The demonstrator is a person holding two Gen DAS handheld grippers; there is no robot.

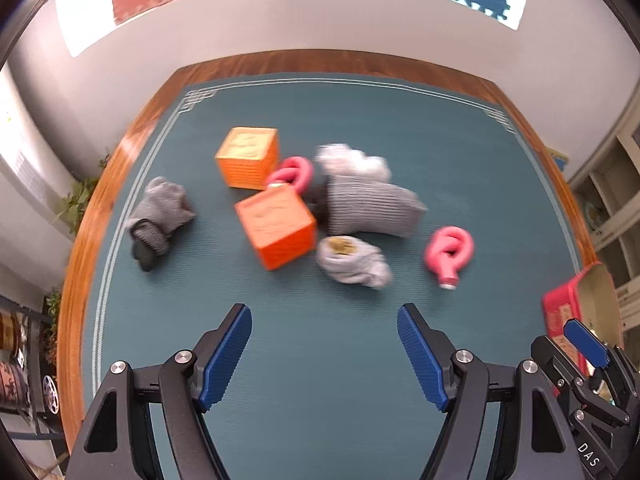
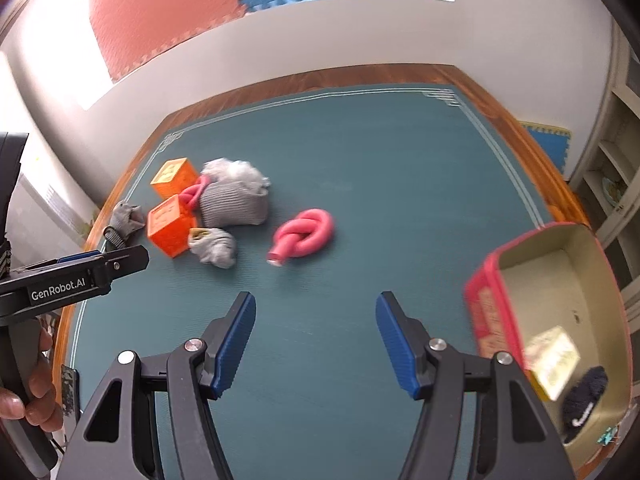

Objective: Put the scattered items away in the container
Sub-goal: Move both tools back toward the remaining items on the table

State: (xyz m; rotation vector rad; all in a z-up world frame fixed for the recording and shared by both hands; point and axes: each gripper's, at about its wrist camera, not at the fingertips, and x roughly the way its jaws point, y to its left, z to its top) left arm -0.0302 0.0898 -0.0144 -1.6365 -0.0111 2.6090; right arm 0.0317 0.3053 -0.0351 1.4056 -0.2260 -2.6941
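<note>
In the left wrist view, the left tongs (image 1: 324,354) are held wide apart and empty above the teal ribbed mat (image 1: 320,360) laid over the wooden counter (image 1: 132,148), presumably poised for a reach into the clutter. Beyond them, the nearer orange cube (image 1: 276,228) serves as the landmark: a second orange cube (image 1: 248,158) lies behind it, a ribbed grey pouch (image 1: 372,208) just to its right, a soft balled sock (image 1: 352,260) touching its near corner, and a crumpled grey sock (image 1: 160,216) well to its left. A knotted pink foam tube (image 1: 450,250) lies apart to the right.

In the right wrist view, the right tongs (image 2: 316,344) are likewise spread wide, with nothing held. The red tin container (image 2: 492,312), far right of the cube (image 2: 170,224), is seen tilted toward the camera, a yellow box (image 2: 552,360) and a dark cloth item (image 2: 584,400) already inside.
</note>
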